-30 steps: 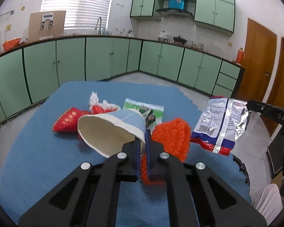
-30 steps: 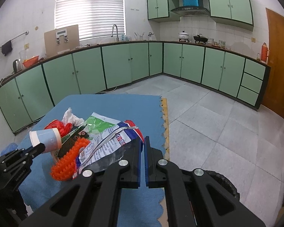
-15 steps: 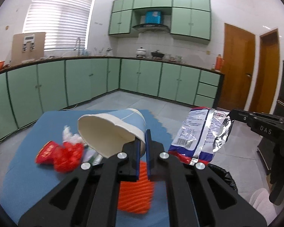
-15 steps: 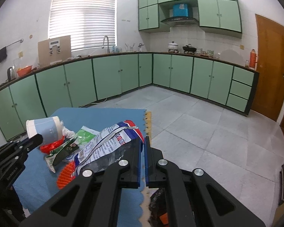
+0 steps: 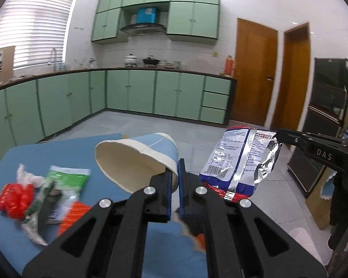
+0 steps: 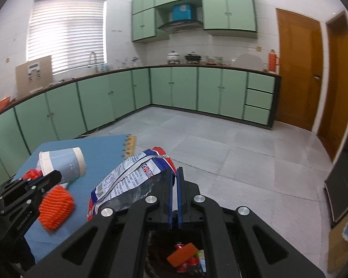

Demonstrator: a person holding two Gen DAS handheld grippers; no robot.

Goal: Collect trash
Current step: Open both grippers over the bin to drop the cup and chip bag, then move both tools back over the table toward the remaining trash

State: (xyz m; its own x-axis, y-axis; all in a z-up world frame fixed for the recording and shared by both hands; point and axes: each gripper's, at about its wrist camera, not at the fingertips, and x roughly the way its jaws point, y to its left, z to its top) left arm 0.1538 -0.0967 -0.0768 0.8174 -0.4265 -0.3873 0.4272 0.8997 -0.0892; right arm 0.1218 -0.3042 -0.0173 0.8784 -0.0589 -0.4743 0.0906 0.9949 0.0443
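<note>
Left gripper point(image 5: 174, 173) pinches the rim of a paper cup point(image 5: 136, 159) — held above the blue mat point(image 5: 11, 162). Right gripper point(image 6: 175, 180) clamps a snack bag point(image 6: 132, 180), above the bin point(image 6: 185, 257) of trash below.

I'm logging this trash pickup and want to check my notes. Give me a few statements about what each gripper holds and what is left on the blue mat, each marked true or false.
1. The left gripper is shut on the paper cup. True.
2. The right gripper is empty. False: it is shut on the snack bag.
3. The paper cup stands upright on the blue mat. False: it is held tilted above it.
4. An orange knitted piece lies on the mat. True.
5. The bin under the right gripper already holds trash. True.
</note>
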